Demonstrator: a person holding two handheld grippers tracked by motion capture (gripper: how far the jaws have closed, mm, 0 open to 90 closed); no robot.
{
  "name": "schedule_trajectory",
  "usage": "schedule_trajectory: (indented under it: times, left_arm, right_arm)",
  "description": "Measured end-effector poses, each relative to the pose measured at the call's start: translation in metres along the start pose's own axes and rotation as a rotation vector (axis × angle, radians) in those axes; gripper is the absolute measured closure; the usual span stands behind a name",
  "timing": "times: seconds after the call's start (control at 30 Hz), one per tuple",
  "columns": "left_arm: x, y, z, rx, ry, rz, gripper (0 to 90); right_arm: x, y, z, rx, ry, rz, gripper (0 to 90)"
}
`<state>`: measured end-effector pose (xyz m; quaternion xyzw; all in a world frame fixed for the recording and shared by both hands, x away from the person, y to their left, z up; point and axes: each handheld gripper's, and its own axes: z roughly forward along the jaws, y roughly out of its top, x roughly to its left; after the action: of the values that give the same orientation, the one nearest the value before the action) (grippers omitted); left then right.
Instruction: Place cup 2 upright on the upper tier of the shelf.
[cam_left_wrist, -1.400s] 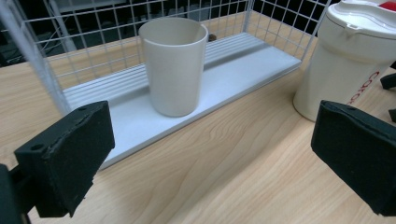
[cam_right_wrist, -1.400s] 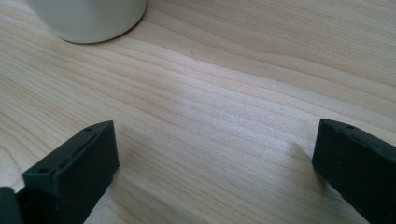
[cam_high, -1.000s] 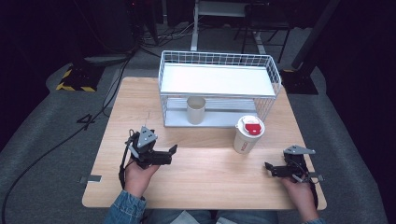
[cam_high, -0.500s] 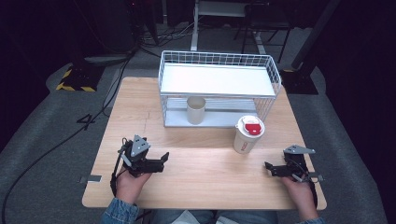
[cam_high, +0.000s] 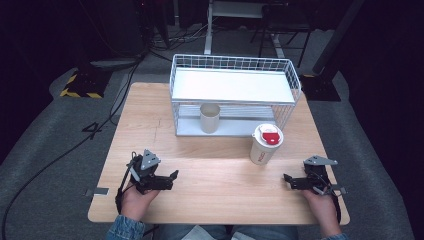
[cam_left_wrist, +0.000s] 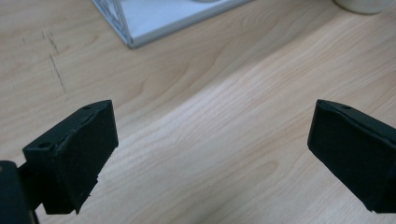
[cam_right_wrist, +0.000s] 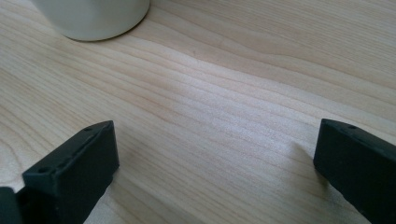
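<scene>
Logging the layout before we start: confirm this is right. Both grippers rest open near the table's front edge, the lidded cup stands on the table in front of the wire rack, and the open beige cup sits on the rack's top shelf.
One thing is wrong: the open beige cup stands on the wire rack's lower shelf, under the white top shelf, as the high view shows. The rest holds: left gripper and right gripper are open, and the lidded cup stands on the table.

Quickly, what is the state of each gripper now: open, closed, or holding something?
Left gripper: open, holding nothing.
Right gripper: open, holding nothing.

Lidded cup (cam_right_wrist: 93, 18) top cut off
</scene>
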<state>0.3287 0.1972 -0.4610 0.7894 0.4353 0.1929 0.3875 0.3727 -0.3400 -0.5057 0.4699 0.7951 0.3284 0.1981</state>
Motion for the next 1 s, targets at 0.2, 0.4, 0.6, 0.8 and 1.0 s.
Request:
schedule_trajectory:
  times: [0.2,0.4,0.6,0.8,1.0]
  left_arm:
    - [0.007,-0.011,0.000,0.031,0.011,-0.017,2.3]
    - [0.013,-0.023,0.007,0.081,0.049,0.026,3.0]
    - [0.019,-0.030,0.011,0.095,0.049,-0.010,3.0]
    - [0.022,-0.032,0.016,0.130,0.050,-0.019,3.0]
    - [0.021,-0.033,0.022,0.181,0.064,-0.005,2.9]
  right_arm:
    - [0.000,0.001,0.000,0.008,0.000,0.006,0.3]
    - [0.001,0.003,-0.002,0.009,0.002,-0.016,4.6]
    - [0.003,0.009,-0.008,-0.017,0.017,-0.021,4.6]
    - [0.007,0.013,-0.014,-0.038,0.033,-0.030,4.6]
    - [0.009,0.016,-0.020,-0.058,0.051,-0.031,4.7]
